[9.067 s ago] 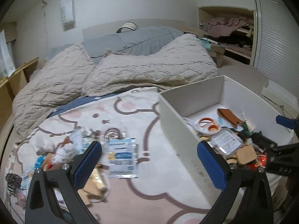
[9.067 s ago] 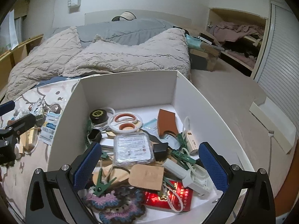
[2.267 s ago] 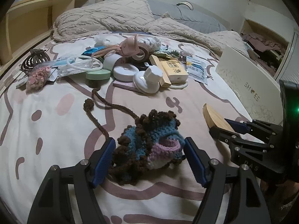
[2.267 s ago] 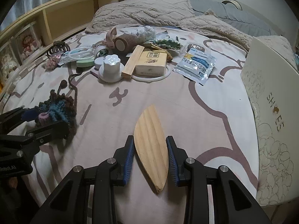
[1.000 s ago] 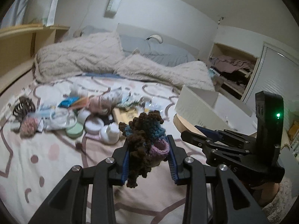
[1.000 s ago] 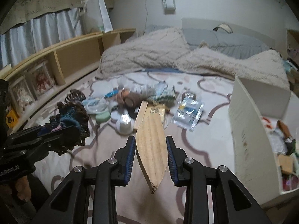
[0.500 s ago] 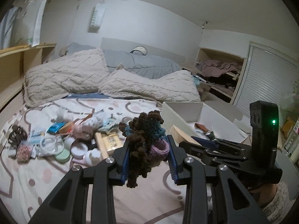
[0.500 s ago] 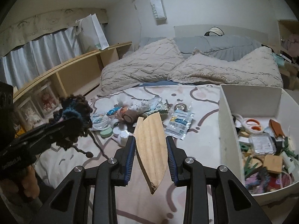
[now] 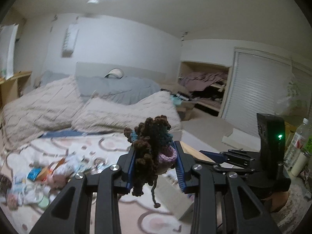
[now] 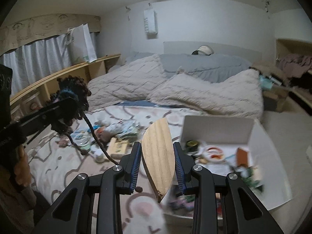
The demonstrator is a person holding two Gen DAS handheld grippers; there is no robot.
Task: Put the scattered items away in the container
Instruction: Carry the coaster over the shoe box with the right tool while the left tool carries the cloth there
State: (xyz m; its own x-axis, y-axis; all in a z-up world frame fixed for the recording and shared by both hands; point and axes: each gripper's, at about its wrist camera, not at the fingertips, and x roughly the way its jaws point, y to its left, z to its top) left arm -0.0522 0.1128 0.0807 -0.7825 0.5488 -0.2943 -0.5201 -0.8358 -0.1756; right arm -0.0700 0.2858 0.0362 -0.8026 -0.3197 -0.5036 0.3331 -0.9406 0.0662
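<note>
A crocheted pouch (image 9: 154, 152) of brown, blue and pink yarn is gripped between the closed pads of the left tool (image 9: 156, 167) at frame centre, its cord dangling below. A leaf-shaped wooden piece (image 10: 158, 156) is clamped by the right tool (image 10: 157, 165). The white box (image 10: 218, 130), at right in the right wrist view, is partly filled; loose items (image 10: 115, 134), blurred, seem spread over the bed (image 10: 58, 161) at centre left
</note>
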